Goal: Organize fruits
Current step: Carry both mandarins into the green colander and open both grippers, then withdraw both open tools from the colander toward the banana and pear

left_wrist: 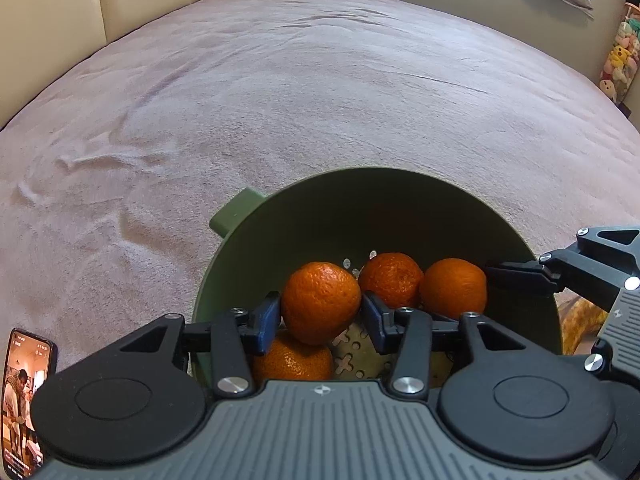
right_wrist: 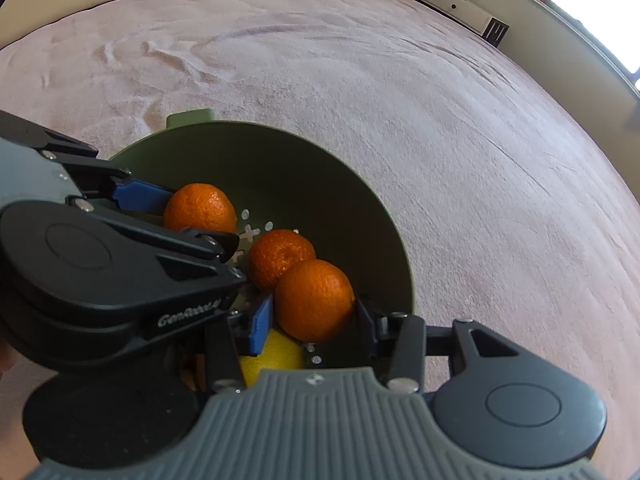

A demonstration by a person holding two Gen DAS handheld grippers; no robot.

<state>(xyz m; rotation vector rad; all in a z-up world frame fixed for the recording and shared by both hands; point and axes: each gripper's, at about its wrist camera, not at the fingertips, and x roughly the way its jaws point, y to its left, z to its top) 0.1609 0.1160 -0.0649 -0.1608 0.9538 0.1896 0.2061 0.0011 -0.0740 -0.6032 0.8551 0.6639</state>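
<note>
Both grippers crowd 4 oranges [left_wrist: 320,302] inside the colander [left_wrist: 400,208].

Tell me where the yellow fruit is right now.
In the right wrist view, the yellow fruit lies low in the green colander, under the orange between the right tongs.

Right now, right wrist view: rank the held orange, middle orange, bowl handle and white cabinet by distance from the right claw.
1. Held orange, between the right claw's pads.
2. Middle orange, just beyond, bowl centre.
3. Bowl handle, far rim, upper left.
4. White cabinet, across the bed, upper right.
</note>
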